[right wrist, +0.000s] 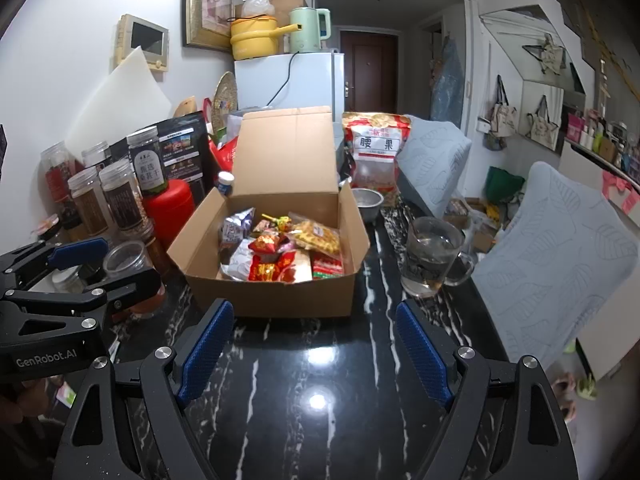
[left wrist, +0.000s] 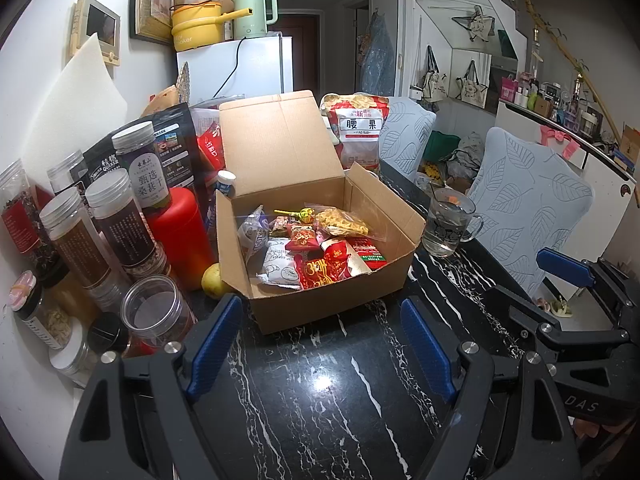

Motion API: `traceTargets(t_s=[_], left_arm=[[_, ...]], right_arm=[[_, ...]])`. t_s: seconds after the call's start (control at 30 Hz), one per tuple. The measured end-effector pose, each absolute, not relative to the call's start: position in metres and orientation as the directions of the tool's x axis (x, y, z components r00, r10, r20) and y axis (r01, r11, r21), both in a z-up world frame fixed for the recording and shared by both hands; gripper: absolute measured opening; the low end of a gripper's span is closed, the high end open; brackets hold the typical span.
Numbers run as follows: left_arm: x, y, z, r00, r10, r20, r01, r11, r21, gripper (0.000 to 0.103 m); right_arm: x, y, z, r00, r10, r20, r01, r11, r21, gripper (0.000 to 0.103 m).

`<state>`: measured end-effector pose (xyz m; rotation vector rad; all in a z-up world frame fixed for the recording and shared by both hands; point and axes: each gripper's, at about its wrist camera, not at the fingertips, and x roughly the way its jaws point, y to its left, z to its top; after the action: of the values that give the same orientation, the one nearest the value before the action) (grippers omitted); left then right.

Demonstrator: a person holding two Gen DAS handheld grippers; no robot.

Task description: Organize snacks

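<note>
while the cardboard box (left wrist: 320, 280) sits open on the black marble table (left wrist: 320, 400), packaged snacks (left wrist: 320, 248) fill its interior. the left gripper (left wrist: 320, 344) and right gripper (right wrist: 316, 344) hover just before it, side by side, both with fingers spread wide and holding nothing.

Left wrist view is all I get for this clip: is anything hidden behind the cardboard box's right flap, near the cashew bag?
Observer: Yes. The right wrist view shows a metal bowl behind the cardboard box, in front of the cashew bag.
Operator: Any marking on the left gripper's body?
Observer: From the side, the open left gripper reads GenRobot.AI.
</note>
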<state>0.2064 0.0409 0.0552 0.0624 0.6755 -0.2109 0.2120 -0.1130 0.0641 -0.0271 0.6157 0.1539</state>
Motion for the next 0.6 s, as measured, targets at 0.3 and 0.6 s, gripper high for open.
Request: traceTargets(t_s=[0.3,0.6], left_arm=[[0.2064,0.0402,0.0547,0.761,-0.169,-0.626,0.213,0.977,-0.005,0.082],[0.2061,0.0409,0.0533,0.756,-0.172,-0.631,0.217,0.976,-0.006,0.082]], right_arm=[[0.2127,-0.1121,0.0643,0.805,0.135,-0.578,-0.152,0.988,0.020,0.084],[0.2127,-0.1137,0.0619,0.804,0.134,-0.580,-0.150,0.989,0.020,0.084]])
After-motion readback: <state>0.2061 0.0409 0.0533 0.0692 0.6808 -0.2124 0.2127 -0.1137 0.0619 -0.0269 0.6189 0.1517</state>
